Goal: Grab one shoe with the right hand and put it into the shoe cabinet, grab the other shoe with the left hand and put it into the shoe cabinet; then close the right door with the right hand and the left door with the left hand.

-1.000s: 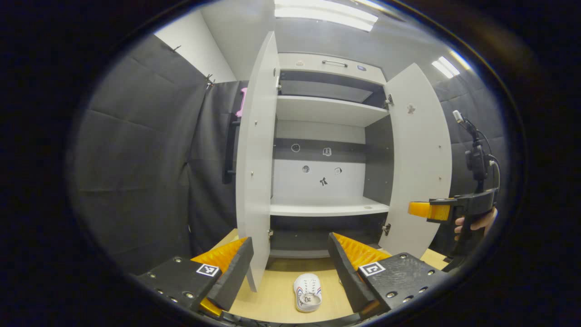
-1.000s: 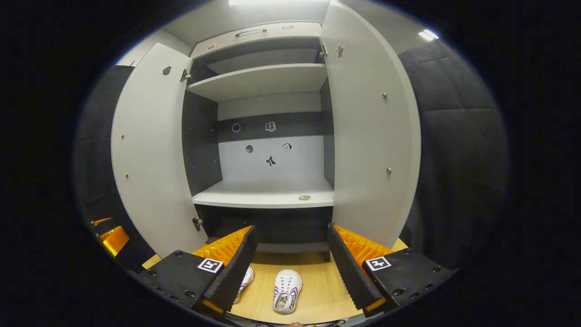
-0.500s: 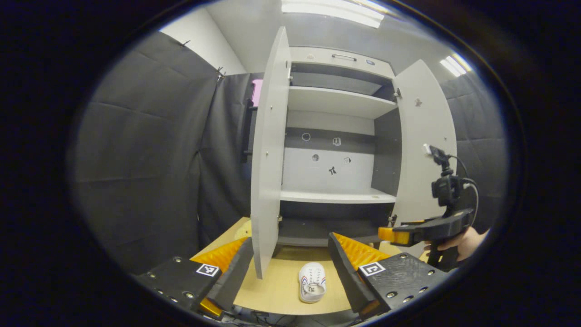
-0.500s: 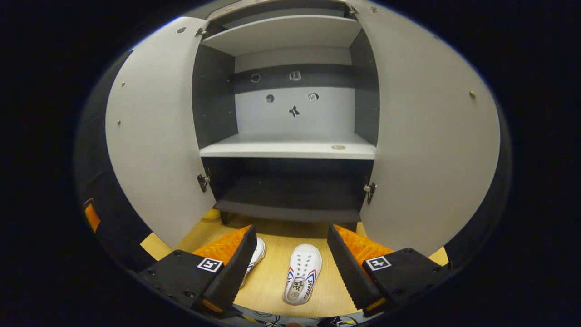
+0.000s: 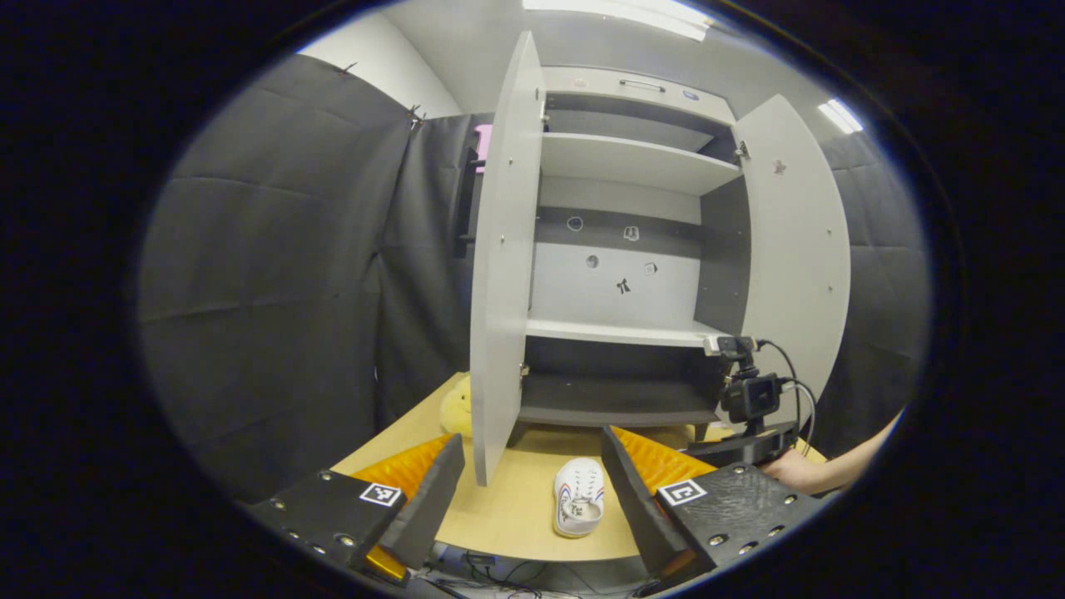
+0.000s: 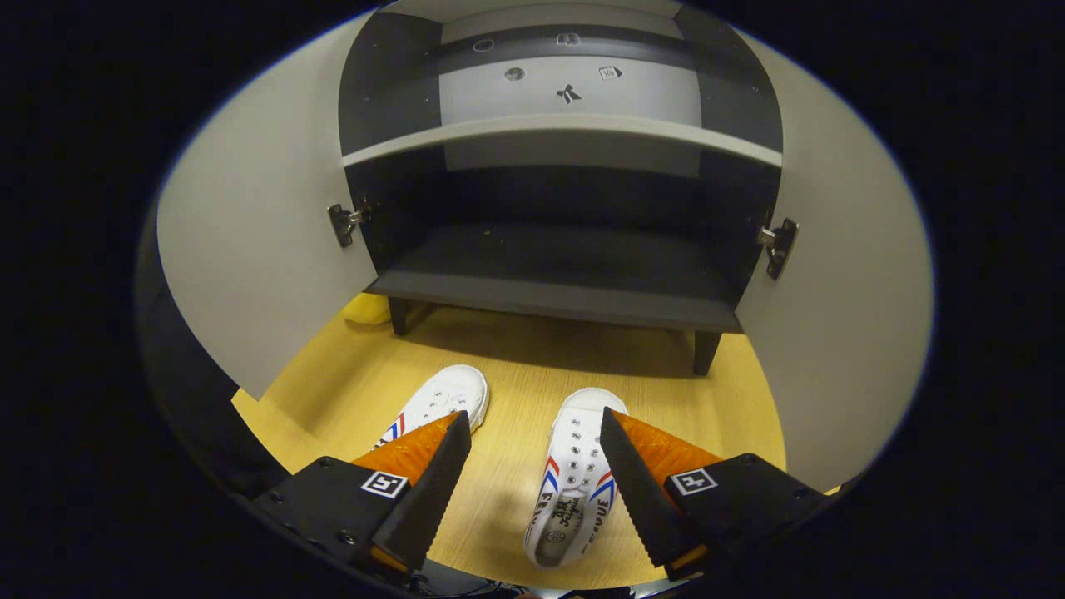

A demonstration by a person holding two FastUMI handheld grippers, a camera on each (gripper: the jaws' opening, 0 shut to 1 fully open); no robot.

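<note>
In the right gripper view I have two white shoes lying on the wooden surface (image 6: 516,391) in front of the cabinet (image 6: 549,291), toes toward it. The right shoe (image 6: 574,474) sits at about 6 o'clock of the view, partly between my right tool's fingers; the right finger overlaps its edge, though I cannot tell if it touches. The left shoe (image 6: 437,403) lies just beside it at 7 o'clock, its heel hidden behind the left finger. My right tool (image 6: 532,453) is spread wide and holds nothing.

Both cabinet doors stand open: the left door (image 6: 258,249) at 9 o'clock, the right door (image 6: 840,333) at 3 o'clock. Between them are the dark bottom shelf and a pale shelf (image 6: 566,129) above it. Something yellow (image 6: 366,308) lies on the surface near the cabinet's left leg.

In the left gripper view, one shoe (image 5: 578,507) lies at 6 o'clock between my left tool's fingers, apart from both. The left tool (image 5: 532,478) is also spread wide, gripping nothing. At 4 o'clock the right tool (image 5: 740,449) is low over the surface, a hand (image 5: 799,474) behind it.
</note>
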